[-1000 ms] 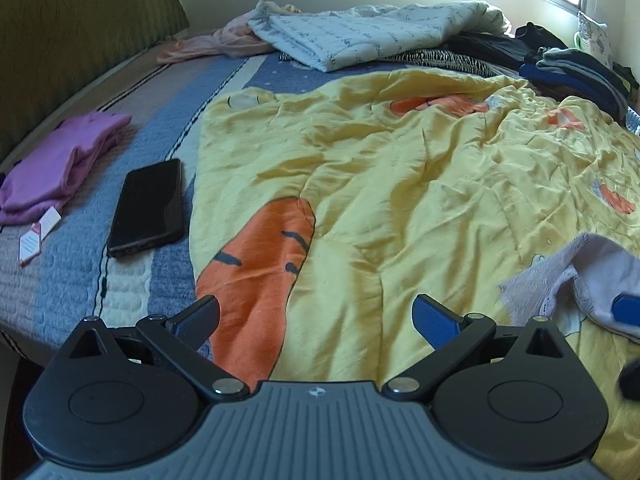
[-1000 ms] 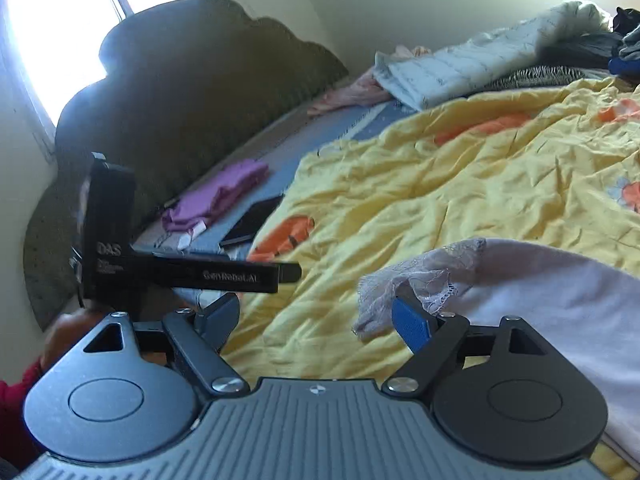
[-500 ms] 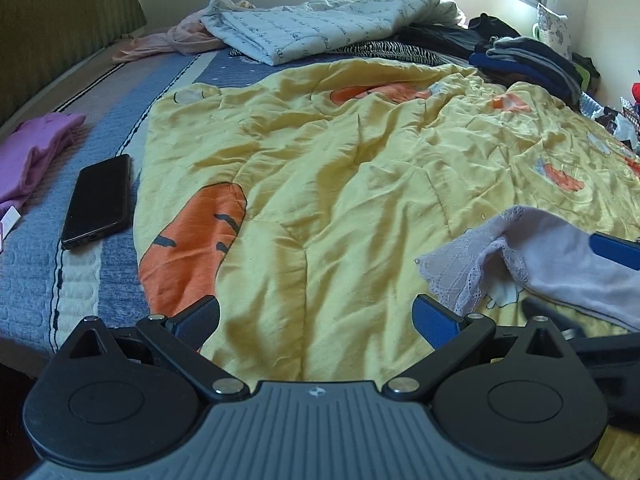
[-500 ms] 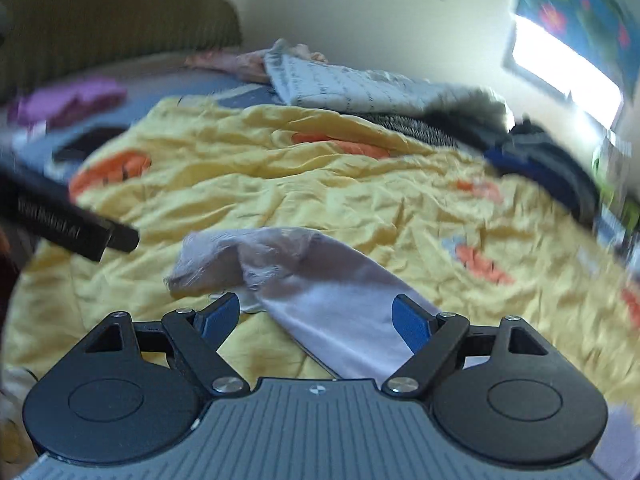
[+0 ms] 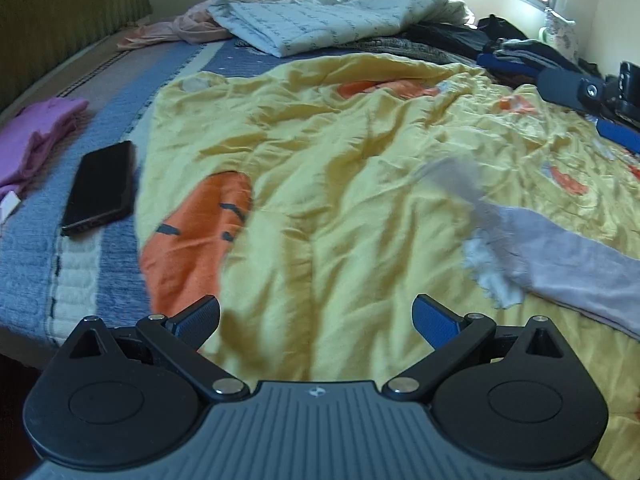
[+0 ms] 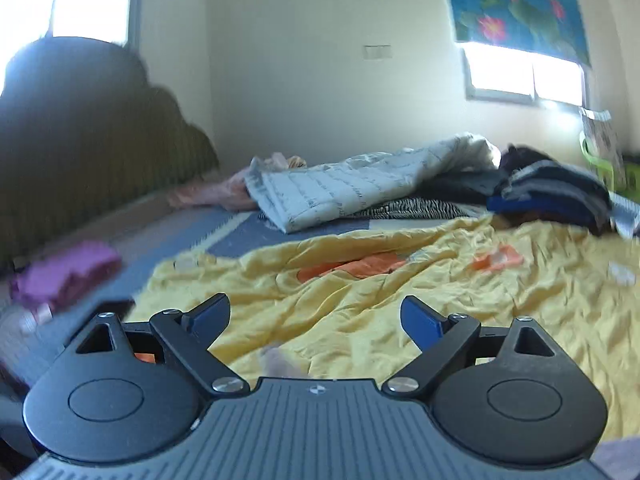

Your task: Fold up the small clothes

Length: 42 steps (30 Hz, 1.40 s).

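Left gripper (image 5: pixel 316 312): jaws spread, empty.
Right gripper (image 6: pixel 316 314): jaws spread, empty.
Risk: lilac garment (image 5: pixel 560 264) bunches; yellow blanket (image 5: pixel 320 184) may snag.

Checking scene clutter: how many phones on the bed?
1. The phone lies flat on the blue quilt, between the purple garment and the yellow blanket. Others could be hidden under the clothes piles.
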{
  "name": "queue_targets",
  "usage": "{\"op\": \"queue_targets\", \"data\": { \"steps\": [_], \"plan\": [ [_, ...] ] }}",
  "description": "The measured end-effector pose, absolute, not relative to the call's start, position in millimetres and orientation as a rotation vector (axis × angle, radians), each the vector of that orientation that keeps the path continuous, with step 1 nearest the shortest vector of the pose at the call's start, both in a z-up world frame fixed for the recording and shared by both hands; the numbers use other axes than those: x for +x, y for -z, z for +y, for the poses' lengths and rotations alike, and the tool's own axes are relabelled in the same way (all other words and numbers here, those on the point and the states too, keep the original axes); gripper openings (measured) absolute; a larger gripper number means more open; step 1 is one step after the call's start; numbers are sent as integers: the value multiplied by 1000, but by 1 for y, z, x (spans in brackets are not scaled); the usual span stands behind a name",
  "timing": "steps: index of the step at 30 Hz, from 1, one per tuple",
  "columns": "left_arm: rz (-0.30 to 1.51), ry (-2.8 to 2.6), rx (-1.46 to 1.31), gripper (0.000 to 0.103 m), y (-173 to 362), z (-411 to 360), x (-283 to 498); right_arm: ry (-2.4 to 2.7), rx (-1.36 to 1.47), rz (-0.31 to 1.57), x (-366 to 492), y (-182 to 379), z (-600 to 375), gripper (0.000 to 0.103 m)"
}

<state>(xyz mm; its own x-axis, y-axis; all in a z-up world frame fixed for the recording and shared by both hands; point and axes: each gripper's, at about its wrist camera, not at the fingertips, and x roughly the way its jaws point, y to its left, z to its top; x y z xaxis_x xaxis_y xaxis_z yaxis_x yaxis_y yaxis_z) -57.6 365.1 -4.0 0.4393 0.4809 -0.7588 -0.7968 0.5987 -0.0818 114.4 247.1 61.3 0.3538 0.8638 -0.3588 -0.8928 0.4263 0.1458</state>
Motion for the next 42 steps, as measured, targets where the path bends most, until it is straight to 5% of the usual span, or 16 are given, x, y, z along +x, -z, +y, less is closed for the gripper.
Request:
{"op": "queue_targets", "data": {
  "steps": [22, 27, 29, 32, 40, 42],
  "plan": [
    [504, -320, -1049, 102, 38, 371, 19, -921, -387, 372, 83, 0, 162, 91],
    [425, -272, -1142, 82, 50, 383, 25, -923, -486, 358, 73, 7, 171, 91],
    [441, -263, -1166, 56, 56, 387, 30, -936, -530, 363, 69, 10, 176, 91],
    [450, -275, -1162, 38, 59, 390, 34, -937, -601, 351, 62, 16, 185, 91],
    [445, -321, -1073, 34, 56, 390, 43, -952, -601, 336, 58, 19, 194, 88],
    [455, -344, -1013, 33, 52, 384, 46, -942, -623, 327, 58, 20, 199, 70]
  ]
}}
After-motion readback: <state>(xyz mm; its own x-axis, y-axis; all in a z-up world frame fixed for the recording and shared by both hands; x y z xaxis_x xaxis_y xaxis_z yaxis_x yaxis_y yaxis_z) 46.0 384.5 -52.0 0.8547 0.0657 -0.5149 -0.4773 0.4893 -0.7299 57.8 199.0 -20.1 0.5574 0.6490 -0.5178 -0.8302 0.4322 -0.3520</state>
